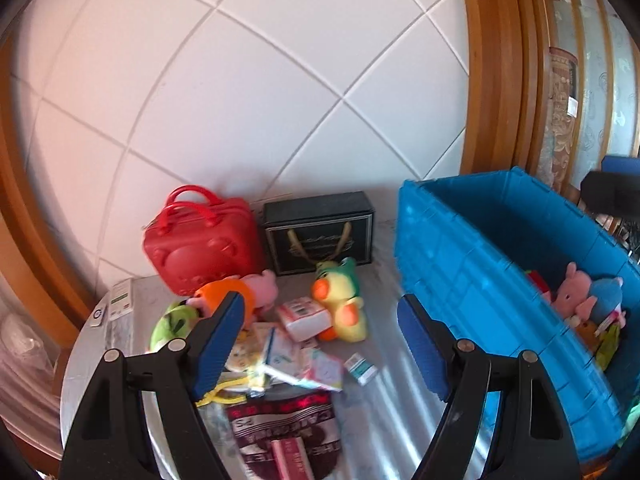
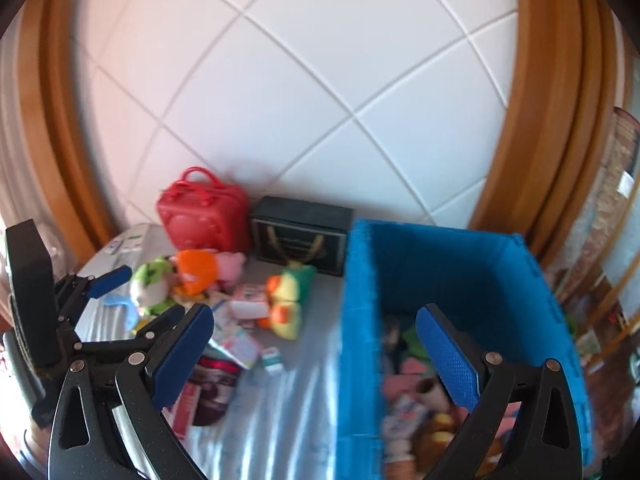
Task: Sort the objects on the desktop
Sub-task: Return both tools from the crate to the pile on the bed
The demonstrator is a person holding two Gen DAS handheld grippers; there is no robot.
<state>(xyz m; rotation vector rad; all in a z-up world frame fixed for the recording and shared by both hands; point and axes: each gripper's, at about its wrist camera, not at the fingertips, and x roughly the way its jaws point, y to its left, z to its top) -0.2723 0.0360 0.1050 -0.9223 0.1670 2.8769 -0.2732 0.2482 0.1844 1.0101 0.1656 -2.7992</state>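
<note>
Nearest the lens, the left gripper [image 1: 320, 344] held its jaws wide apart with nothing between them, hanging above a dark printed bag [image 1: 286, 436] and loose paper packets [image 1: 296, 360] on the desk [image 1: 384, 420]. The right gripper [image 2: 316, 348] also had its jaws spread and empty, one blue pad over the desk, the other over the blue crate [image 2: 460, 272]. Inside that crate lay plush toys [image 1: 588, 296], a pink one and a blue one among them. Further back on the desk lay a yellow duck plush [image 1: 340, 300], a pink-and-orange plush [image 1: 240, 292] and a green plush [image 1: 172, 320]. Against the tiled wall [image 1: 240, 80] stood a red handbag [image 1: 200, 240] and, just beside it, a black gift box [image 1: 320, 232].
</note>
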